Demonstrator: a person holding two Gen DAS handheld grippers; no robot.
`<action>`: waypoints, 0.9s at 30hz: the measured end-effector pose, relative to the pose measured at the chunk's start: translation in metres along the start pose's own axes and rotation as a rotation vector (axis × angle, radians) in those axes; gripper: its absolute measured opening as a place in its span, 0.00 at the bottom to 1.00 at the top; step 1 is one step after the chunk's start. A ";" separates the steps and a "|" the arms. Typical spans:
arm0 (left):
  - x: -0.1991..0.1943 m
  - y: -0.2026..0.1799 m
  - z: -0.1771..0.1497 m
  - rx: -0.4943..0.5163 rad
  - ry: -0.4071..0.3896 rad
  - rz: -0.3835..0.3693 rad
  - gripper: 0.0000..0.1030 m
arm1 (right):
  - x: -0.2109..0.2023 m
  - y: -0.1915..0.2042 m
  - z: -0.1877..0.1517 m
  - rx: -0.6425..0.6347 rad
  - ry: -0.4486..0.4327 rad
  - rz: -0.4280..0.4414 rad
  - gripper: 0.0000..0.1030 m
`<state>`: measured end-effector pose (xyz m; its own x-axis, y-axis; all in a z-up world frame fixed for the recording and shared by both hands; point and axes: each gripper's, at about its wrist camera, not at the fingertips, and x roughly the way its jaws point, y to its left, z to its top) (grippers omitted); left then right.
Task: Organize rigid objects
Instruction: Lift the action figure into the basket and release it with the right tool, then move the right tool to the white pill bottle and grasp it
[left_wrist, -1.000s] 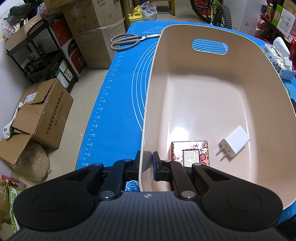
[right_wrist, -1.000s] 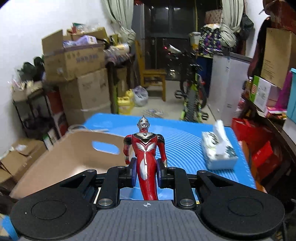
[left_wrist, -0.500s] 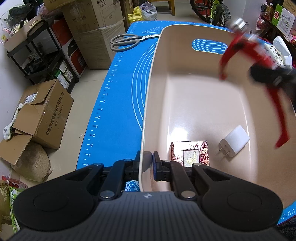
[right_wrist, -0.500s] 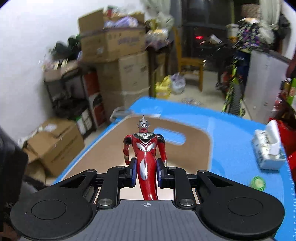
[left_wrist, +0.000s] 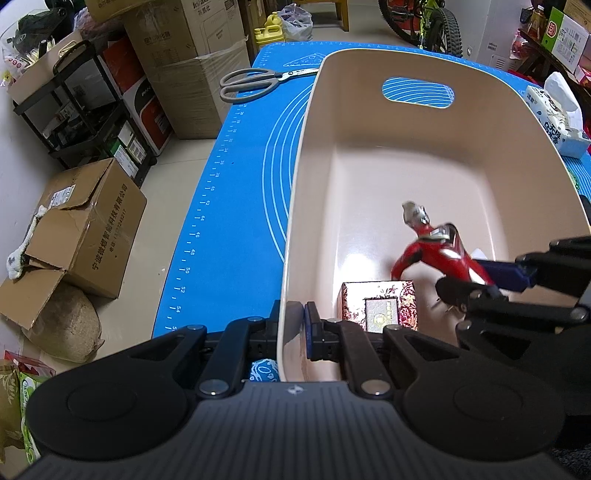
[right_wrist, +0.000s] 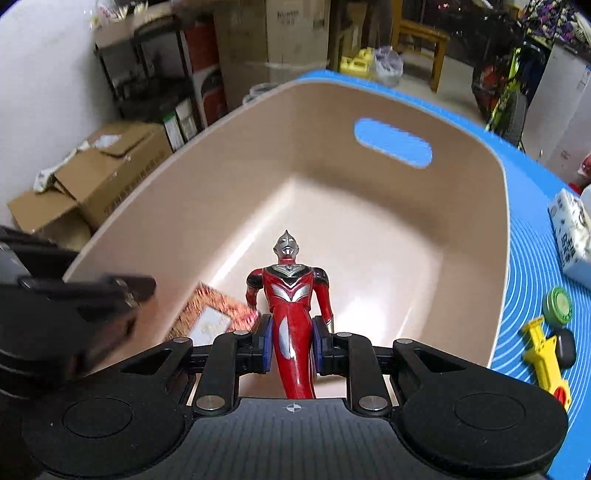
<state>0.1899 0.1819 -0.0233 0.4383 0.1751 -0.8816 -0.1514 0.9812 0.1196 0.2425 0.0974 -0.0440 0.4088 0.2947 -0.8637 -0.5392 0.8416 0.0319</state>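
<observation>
A beige plastic bin (left_wrist: 306, 147) (right_wrist: 229, 177) stands on the blue mat (left_wrist: 236, 166). My left gripper (left_wrist: 293, 328) is shut on the bin's near rim. My right gripper (right_wrist: 291, 345) (left_wrist: 484, 280) is shut on the waist of a red and silver hero figure (right_wrist: 291, 295) (left_wrist: 439, 251), held low inside the bin, head pointing to the far wall. Beside it on the bin floor lies a red patterned box (left_wrist: 380, 304) (right_wrist: 214, 314). The white charger plug is almost wholly hidden behind the figure.
Grey scissors (left_wrist: 255, 79) lie on the mat left of the bin. A tissue pack (left_wrist: 554, 118) (right_wrist: 570, 236), a green disc (right_wrist: 557, 301), a black oval object (right_wrist: 565, 347) and a yellow toy (right_wrist: 546, 363) lie right of it. Cardboard boxes (left_wrist: 85, 236) stand on the floor.
The right gripper has swung from above the mat over the bin and down into it, carrying the figure close to the patterned box. The left gripper has kept still on the rim.
</observation>
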 end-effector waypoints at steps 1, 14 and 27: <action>0.000 0.000 0.000 0.000 0.000 0.000 0.12 | 0.000 0.000 -0.002 -0.003 0.005 0.002 0.29; 0.000 0.000 0.000 0.001 0.000 0.000 0.12 | -0.062 -0.027 -0.001 0.044 -0.166 -0.011 0.62; 0.001 -0.002 0.000 -0.008 -0.001 0.004 0.12 | -0.120 -0.118 -0.044 0.216 -0.293 -0.145 0.71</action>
<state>0.1908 0.1802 -0.0246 0.4387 0.1793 -0.8806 -0.1602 0.9798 0.1197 0.2245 -0.0568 0.0340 0.6795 0.2560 -0.6876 -0.3056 0.9508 0.0520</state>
